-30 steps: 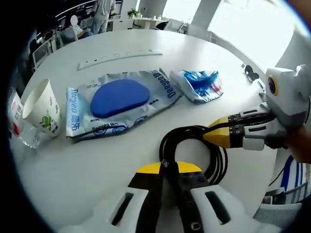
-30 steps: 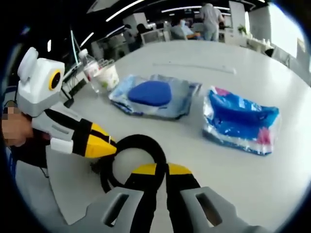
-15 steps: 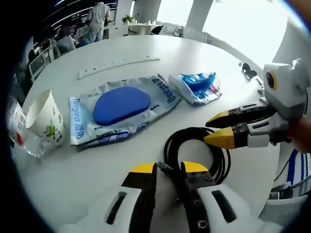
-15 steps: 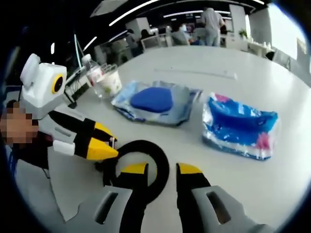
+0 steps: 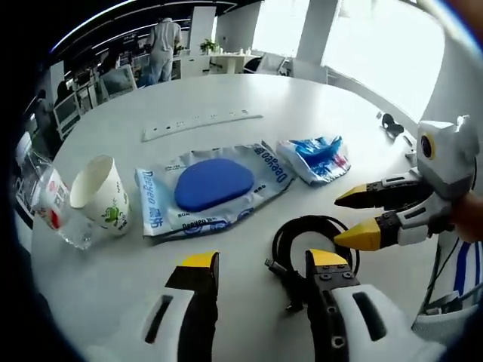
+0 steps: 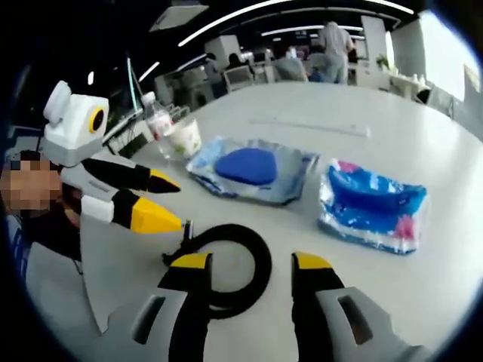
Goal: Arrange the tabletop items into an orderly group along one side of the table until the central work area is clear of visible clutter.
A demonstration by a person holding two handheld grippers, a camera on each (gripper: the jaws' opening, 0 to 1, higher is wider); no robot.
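Observation:
A coiled black cable (image 5: 315, 240) lies on the white table (image 5: 113, 279), just ahead of my left gripper (image 5: 263, 260), whose jaws stand open around its near end without touching it. My right gripper (image 5: 355, 219) comes in from the right, open, its tips beside the coil. In the right gripper view the cable (image 6: 235, 259) lies between the open jaws of my right gripper (image 6: 251, 262), and the left gripper (image 6: 172, 202) is open at the coil's left. Farther off lie a silver pack with a blue pad (image 5: 211, 185) (image 6: 253, 167) and a blue packet (image 5: 317, 157) (image 6: 373, 204).
A paper cup (image 5: 102, 194) (image 6: 185, 137) and a clear bottle (image 5: 49, 207) (image 6: 157, 113) stand near the table's edge. A white power strip (image 5: 200, 124) (image 6: 309, 124) lies farther back. A small black item (image 5: 389, 121) sits at the far right rim. People stand in the background.
Both grippers were shut on the cable a second ago; both have opened, let it go and drawn back a little. The coil now rests on the table.

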